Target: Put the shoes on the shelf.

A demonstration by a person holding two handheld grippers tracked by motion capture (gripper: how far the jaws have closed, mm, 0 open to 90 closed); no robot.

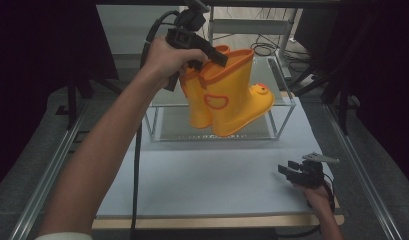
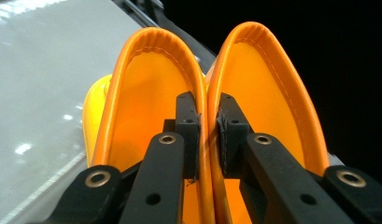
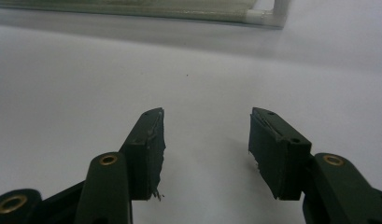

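My table (image 1: pixel 202 185) has a pale, blue-grey top with a strip of bare wood along its near edge. Metal rails run along both long sides. At the far end a clear glass box (image 1: pixel 284 117) with white edging sits directly on the top. In my right gripper view the same pale surface (image 3: pixel 86 79) spreads out bare, with the box's lower edge (image 3: pixel 263 18) and white corner at the far side. The near half of the top carries nothing else.
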